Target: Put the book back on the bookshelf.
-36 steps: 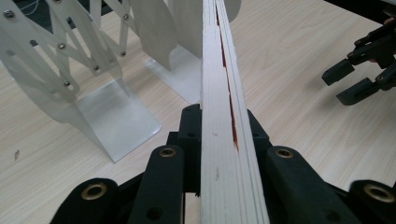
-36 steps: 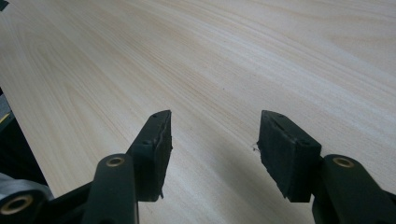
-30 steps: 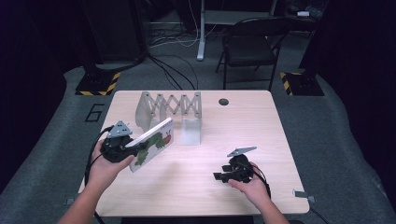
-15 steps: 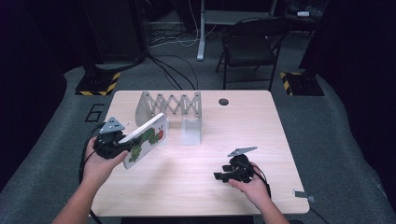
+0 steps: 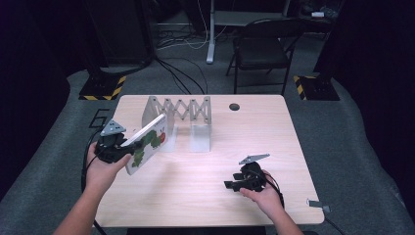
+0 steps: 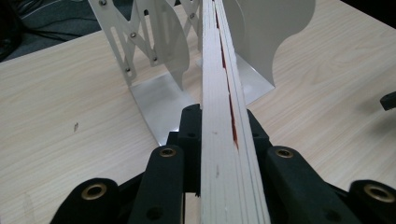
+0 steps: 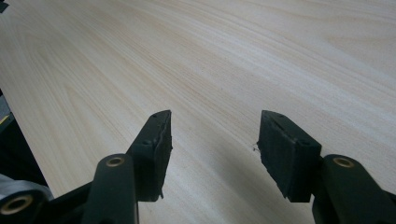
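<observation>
Pinching the book (image 5: 147, 145) edge-on between its jaws, left claw (image 5: 119, 149) points it at the rack (image 5: 178, 108); right claw (image 5: 236, 185) spread, empty.

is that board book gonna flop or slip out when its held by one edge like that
Probably stiff: the board book runs straight out from the left claw with no sag, and its thick pages stay flat. Slipping seems unlikely while the jaws clamp both covers, though its glossy cover may slide under a looser grip.

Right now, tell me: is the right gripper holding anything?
No, the right gripper has open jaws with bare table between them.
</observation>
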Demonstrator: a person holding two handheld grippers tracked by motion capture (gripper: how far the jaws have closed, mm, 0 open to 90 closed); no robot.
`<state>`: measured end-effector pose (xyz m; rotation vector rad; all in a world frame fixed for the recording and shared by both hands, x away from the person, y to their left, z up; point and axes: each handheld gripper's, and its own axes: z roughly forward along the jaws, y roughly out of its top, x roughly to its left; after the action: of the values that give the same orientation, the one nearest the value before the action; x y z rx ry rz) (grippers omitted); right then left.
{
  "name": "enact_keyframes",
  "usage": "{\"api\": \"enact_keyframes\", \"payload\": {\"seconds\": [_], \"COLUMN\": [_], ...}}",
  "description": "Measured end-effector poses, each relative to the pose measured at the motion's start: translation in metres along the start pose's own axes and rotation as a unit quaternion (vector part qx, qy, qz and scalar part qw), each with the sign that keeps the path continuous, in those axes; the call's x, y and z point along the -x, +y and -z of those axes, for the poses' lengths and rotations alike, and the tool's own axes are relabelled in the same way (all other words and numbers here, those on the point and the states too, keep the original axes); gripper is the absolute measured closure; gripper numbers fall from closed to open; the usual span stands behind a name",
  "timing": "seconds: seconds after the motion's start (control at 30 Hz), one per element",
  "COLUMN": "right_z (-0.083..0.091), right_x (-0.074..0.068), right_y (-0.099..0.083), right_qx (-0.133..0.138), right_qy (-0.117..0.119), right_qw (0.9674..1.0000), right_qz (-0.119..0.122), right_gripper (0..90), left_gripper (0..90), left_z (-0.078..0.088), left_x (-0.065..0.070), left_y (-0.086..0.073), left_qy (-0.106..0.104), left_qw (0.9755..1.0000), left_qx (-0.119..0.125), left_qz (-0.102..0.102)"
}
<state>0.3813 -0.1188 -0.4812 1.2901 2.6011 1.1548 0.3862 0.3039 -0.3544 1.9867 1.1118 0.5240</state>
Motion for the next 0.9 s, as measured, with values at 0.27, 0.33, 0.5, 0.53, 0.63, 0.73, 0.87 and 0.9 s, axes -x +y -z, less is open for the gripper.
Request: {"api": "enact_keyframes", "payload": {"seconds": [0.27, 0.33, 0.5, 0.53, 0.63, 0.73, 0.87, 0.9], "right_z": [0.001, 0.000, 0.001, 0.000, 0.000, 0.001, 0.000, 0.000], "right_x": [0.000, 0.001, 0.001, 0.001, 0.001, 0.001, 0.001, 0.001], "right_y": [0.000, 0.000, 0.000, 0.000, 0.000, 0.000, 0.000, 0.000], "right_qx": [-0.002, 0.001, 0.001, 0.002, 0.001, 0.000, 0.000, 0.000], "right_qy": [0.001, 0.000, 0.000, 0.000, 0.000, -0.001, 0.000, 0.000], "right_qw": [1.0000, 1.0000, 1.0000, 1.0000, 1.0000, 1.0000, 1.0000, 1.0000], "right_qz": [-0.004, 0.000, -0.001, 0.001, 0.000, 0.001, 0.000, 0.000], "right_gripper": [44.5, 44.4, 44.4, 44.4, 44.4, 44.4, 44.4, 44.4], "left_gripper": [75.9, 75.9, 75.8, 75.9, 75.9, 75.9, 75.8, 75.8], "left_z": [-0.003, -0.004, -0.008, -0.009, -0.012, -0.014, -0.018, -0.019], "left_x": [-0.003, -0.003, -0.004, -0.003, -0.003, -0.003, -0.002, -0.002], "left_y": [0.003, 0.004, 0.005, 0.006, 0.006, 0.007, 0.009, 0.010], "left_qy": [0.017, 0.020, 0.035, 0.036, 0.042, 0.051, 0.060, 0.064], "left_qw": [0.9997, 0.9995, 0.9990, 0.9989, 0.9985, 0.9980, 0.9971, 0.9970], "left_qx": [0.001, 0.001, 0.000, 0.000, 0.001, 0.002, 0.008, 0.007], "left_qz": [0.019, 0.024, 0.029, 0.030, 0.035, 0.037, 0.045, 0.042]}}
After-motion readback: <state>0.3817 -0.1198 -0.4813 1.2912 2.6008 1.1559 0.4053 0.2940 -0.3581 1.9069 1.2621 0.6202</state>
